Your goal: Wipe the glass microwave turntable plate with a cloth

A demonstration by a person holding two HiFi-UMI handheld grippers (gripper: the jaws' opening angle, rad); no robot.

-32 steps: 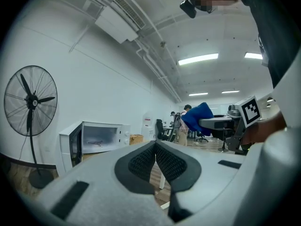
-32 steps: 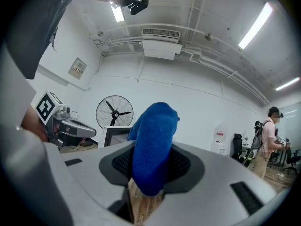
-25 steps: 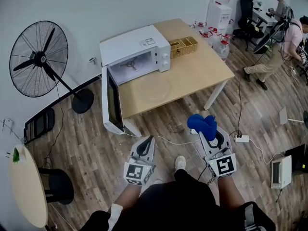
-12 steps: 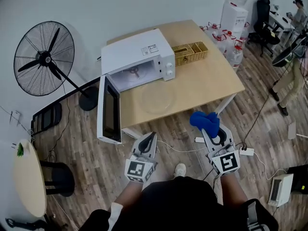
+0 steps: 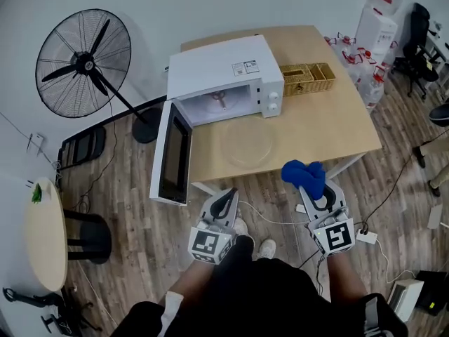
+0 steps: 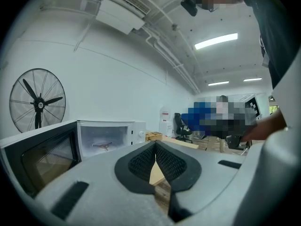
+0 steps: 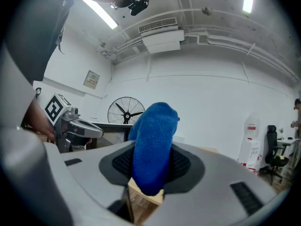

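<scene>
Approach, no wiping yet | right gripper (image 5: 313, 187) clamps blue cloth (image 5: 302, 173) | left gripper (image 5: 226, 196) closed, empty | next: reach glass plate (image 5: 246, 140), frame centre

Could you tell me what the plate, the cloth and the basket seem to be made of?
The plate looks like clear glass; the table shows through it. The cloth: blue fuzzy fabric, perhaps microfibre. The basket: tan woven wicker or straw, matte.

Both forearms reach forward; left tongs (image 5: 226, 196) closed on nothing, right tongs (image 5: 313, 190) clamped on blue cloth (image 5: 302, 173).
</scene>
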